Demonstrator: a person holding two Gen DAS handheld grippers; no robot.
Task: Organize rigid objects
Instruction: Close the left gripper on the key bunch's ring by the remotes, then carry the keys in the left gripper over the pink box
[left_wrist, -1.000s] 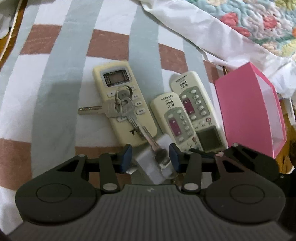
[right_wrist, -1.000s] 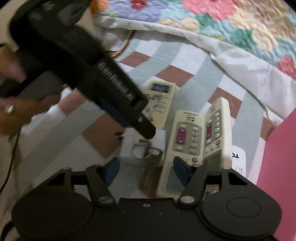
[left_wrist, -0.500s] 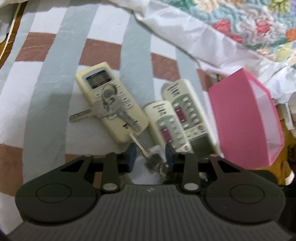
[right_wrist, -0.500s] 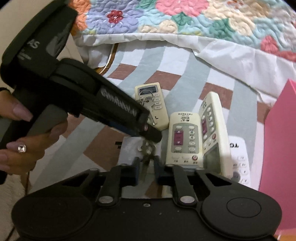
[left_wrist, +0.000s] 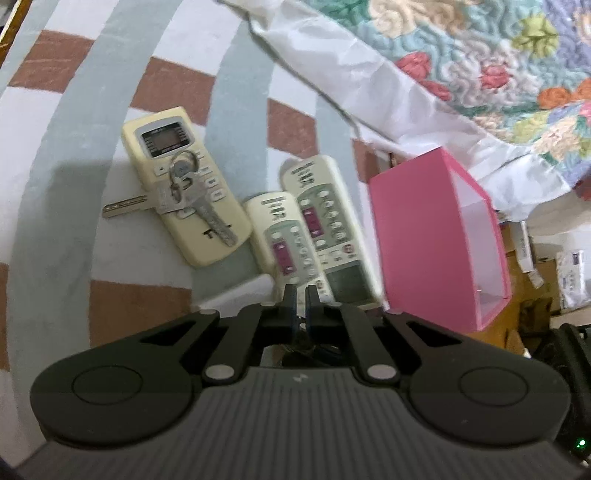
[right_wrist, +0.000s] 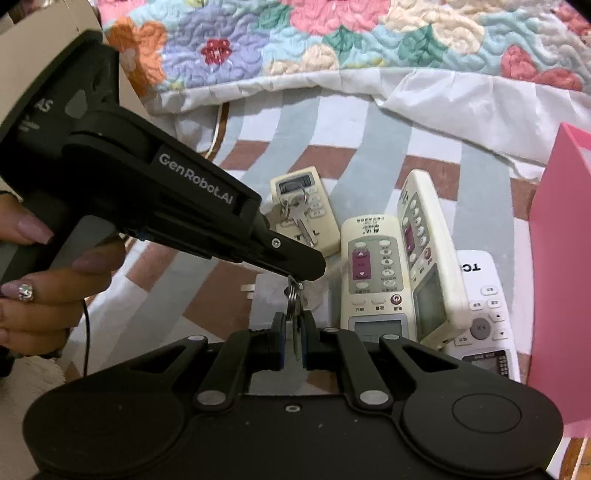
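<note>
A small key ring with a key hangs just above the striped bedspread. My right gripper is shut on the key's blade. My left gripper comes in from the left and pinches the top of the ring, its jaws closing tight. In the left wrist view the left gripper shows only a sliver of gap and hides the ring. A second bunch of keys lies on a cream remote. The open pink box stands to the right.
Two white remotes lie side by side left of the box, and a third white remote lies beneath them. A white plug block sits under the ring. A floral quilt is bunched behind. A hand holds the left gripper.
Both grippers went from open to shut. The right closed on the key first, then the left closed on the ring. The key bunch has come up off the white plug block.
</note>
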